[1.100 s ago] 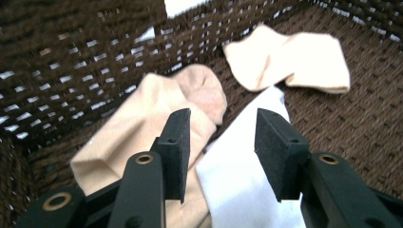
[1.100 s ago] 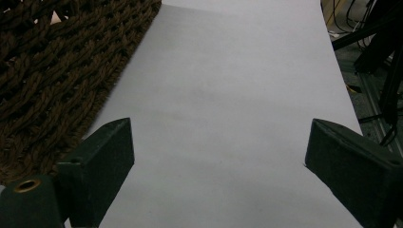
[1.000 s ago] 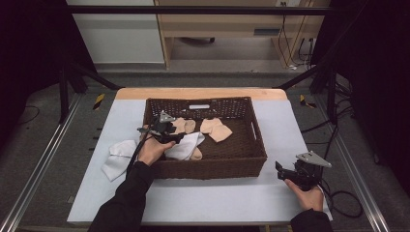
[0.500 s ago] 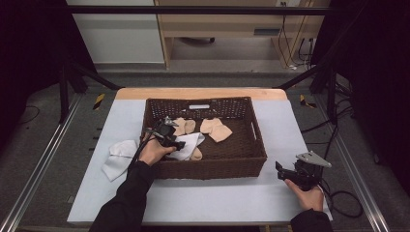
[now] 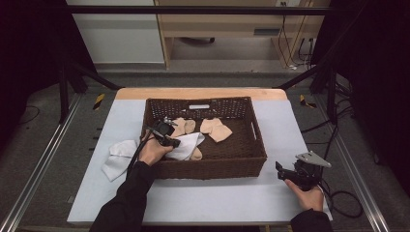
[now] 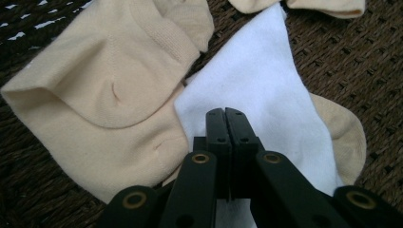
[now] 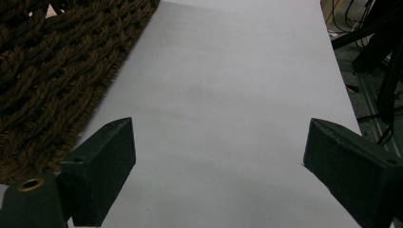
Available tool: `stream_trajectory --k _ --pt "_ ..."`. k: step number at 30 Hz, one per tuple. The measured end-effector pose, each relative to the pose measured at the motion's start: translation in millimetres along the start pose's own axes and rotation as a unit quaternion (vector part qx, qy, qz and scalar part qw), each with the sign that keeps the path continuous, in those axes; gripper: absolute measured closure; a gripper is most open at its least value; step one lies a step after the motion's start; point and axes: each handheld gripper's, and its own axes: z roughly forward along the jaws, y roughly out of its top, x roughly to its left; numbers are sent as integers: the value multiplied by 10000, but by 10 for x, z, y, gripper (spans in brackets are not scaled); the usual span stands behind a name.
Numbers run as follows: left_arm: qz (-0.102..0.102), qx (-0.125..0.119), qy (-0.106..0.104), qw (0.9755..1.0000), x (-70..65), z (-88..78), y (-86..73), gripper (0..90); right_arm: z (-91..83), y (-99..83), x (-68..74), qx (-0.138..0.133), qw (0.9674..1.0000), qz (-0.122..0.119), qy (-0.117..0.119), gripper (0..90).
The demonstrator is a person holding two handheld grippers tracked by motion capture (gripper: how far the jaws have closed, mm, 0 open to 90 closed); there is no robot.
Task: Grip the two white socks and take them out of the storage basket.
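Right gripper rests on the pale grey table top near the front right corner, jaws spread wide with nothing between them.

Left gripper is inside the dark brown woven wicker basket, at its left side. Its jaws have just been closing and now meet over the white cotton sock; a pinched fold is probably between the tips, though hidden.

Beige socks lie beside and beneath it. Another white sock lies on the table, left of the basket.
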Motion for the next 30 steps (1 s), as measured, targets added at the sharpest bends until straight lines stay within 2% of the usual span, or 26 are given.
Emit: stream_trajectory --k 1,2,3,4,7,9,10,12,16,20,23,30 --pt "12 -53 105 9999 5 1 2 816 0 1 0 -1 10000 2 2 105" --pt "76 -142 237 9996 15 5 3 706 1 1 -1 -3 10000 0 2 105" --pt "81 -236 293 9993 27 14 3 586 1 1 -1 0 10000 0 4 105" --pt "77 -264 257 9993 37 26 0 515 1 1 0 1 10000 -3 -3 105" --pt "169 -152 208 9995 46 91 -5 366 5 -1 1 13 10000 -13 -7 105" --pt "155 -139 176 9996 54 110 -5 361 8 -1 6 26 10000 -14 3 105" --pt "123 -108 122 9998 59 113 -8 369 9 -1 6 26 10000 -19 4 105" --pt "70 -78 3 9999 52 114 -13 459 11 -2 6 31 10000 -14 4 105" --pt "133 27 49 9999 34 85 -13 630 9 -2 6 38 10000 -15 -4 105" --pt "68 127 63 9999 32 54 -11 804 6 -2 3 30 10000 -24 -4 105" --pt "74 94 94 9999 26 21 -2 855 6 -2 0 25 10000 -29 -15 105" --pt "-76 -389 115 9991 34 -86 4 881 2 -2 1 26 10000 -27 -20 106"
